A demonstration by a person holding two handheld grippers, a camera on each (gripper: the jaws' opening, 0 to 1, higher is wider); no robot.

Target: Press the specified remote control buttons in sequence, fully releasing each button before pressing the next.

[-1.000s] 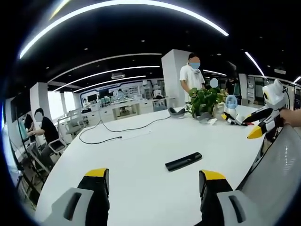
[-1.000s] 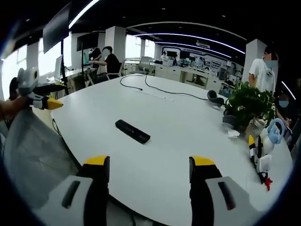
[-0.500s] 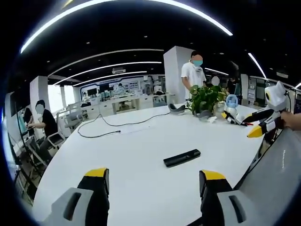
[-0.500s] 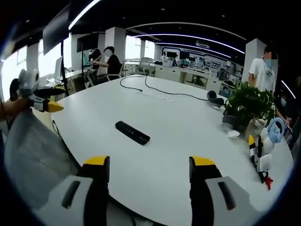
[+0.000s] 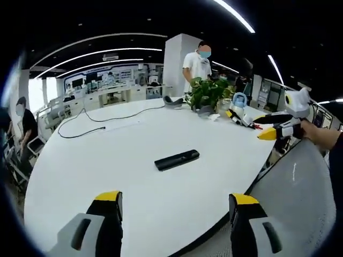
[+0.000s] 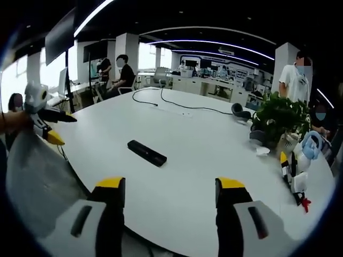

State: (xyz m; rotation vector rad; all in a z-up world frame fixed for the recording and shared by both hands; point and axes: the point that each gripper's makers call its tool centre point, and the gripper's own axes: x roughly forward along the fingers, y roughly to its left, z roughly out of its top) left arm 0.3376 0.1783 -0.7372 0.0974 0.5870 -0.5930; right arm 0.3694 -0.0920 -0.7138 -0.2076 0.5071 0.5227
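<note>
While flat, remote control (image 5: 177, 159) points toward plant (image 5: 206, 92).

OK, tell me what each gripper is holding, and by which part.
Nothing is held. The left gripper and right gripper are both open and empty; the remote control lies untouched on the white table.

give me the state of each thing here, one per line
remote control: lying flat on the white table, untouched
left hand-held gripper: open, holding nothing, short of the remote
right hand-held gripper: open, holding nothing, short of the remote
black cable: loose across the table's far side
potted plant: upright near the table edge
</note>
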